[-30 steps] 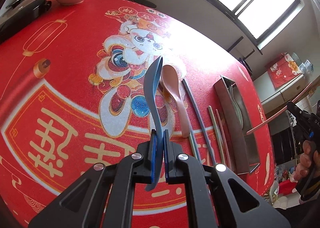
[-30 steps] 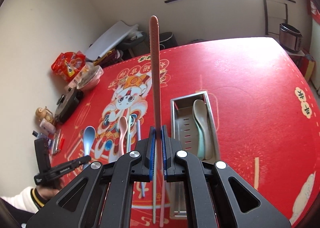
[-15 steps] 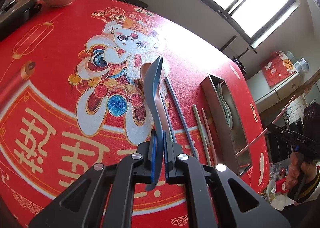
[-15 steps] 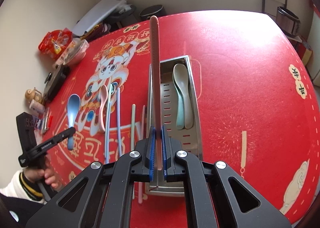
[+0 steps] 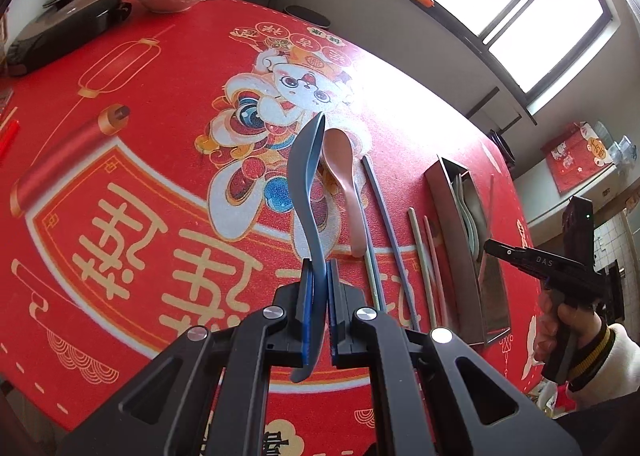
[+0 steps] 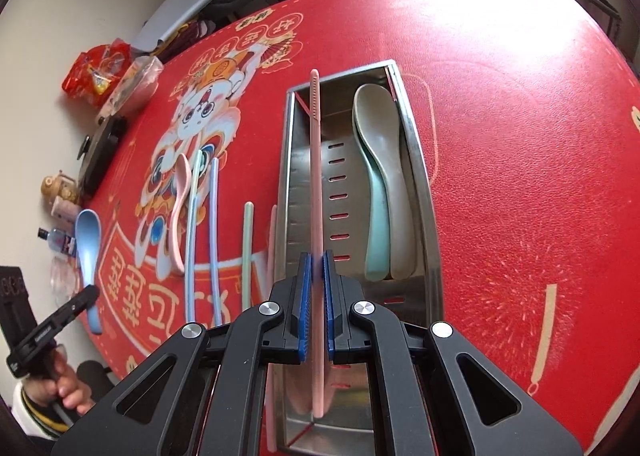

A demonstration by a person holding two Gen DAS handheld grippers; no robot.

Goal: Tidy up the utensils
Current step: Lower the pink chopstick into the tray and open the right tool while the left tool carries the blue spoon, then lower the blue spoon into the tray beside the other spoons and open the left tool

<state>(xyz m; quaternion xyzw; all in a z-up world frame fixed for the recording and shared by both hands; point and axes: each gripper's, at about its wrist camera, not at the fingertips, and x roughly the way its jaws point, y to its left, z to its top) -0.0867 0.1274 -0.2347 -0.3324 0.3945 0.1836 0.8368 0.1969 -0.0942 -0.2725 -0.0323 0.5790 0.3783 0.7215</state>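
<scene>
The left claw (image 5: 318,296) is clenched on the handle of a blue spoon (image 5: 306,192), which stands edge-on above the red worktop (image 5: 160,104), its bowl reaching toward the centre of the left wrist view. Just right of it on the worktop lie a pink spoon (image 5: 344,180) and several chopsticks (image 5: 386,224), with a metal tray (image 5: 452,216) further right. The right claw (image 6: 316,296) is clenched on a pink chopstick (image 6: 316,160), held over the left part of the tray (image 6: 416,160), centre of the right wrist view; whether its tip touches the tray I cannot tell. Two spoons, one pale green (image 6: 374,216) and one grey (image 6: 384,144), lie nested along the tray's right side.
</scene>
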